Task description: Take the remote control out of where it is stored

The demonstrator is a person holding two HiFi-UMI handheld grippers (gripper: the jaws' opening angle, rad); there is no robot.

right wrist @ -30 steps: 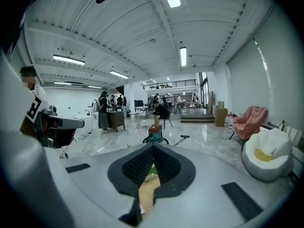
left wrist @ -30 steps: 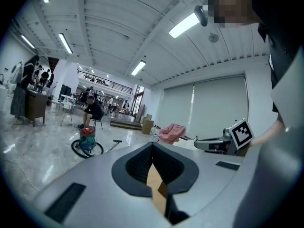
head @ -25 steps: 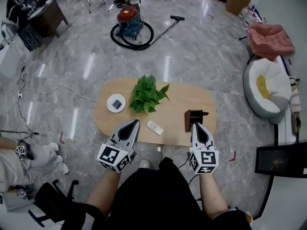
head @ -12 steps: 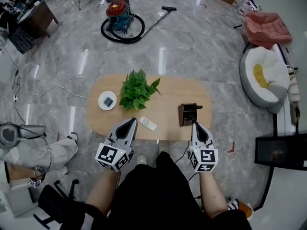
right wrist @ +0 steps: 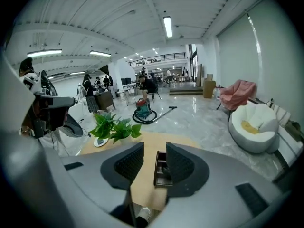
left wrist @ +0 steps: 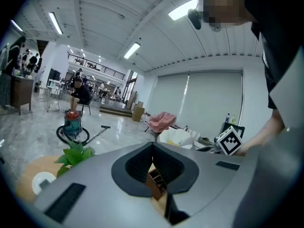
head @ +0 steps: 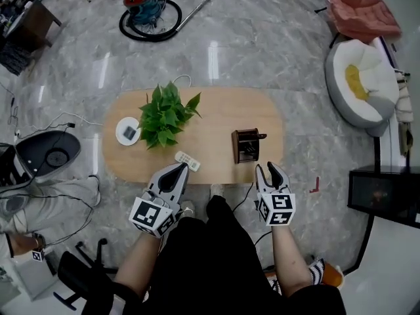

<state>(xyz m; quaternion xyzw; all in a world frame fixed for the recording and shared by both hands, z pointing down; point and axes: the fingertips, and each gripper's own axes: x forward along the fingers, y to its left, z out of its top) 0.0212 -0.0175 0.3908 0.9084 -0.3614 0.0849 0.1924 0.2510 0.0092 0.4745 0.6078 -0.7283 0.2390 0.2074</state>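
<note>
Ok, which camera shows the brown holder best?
The head view: the holder stands whole and unblocked on the table. The right gripper view shows only part of it, close up; the left gripper view shows just a sliver.

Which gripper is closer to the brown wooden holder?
Right. The right gripper, empty jaws just opening, hangs right of the brown holder, nearer the person; the left gripper is farther left, by the white remote.
</note>
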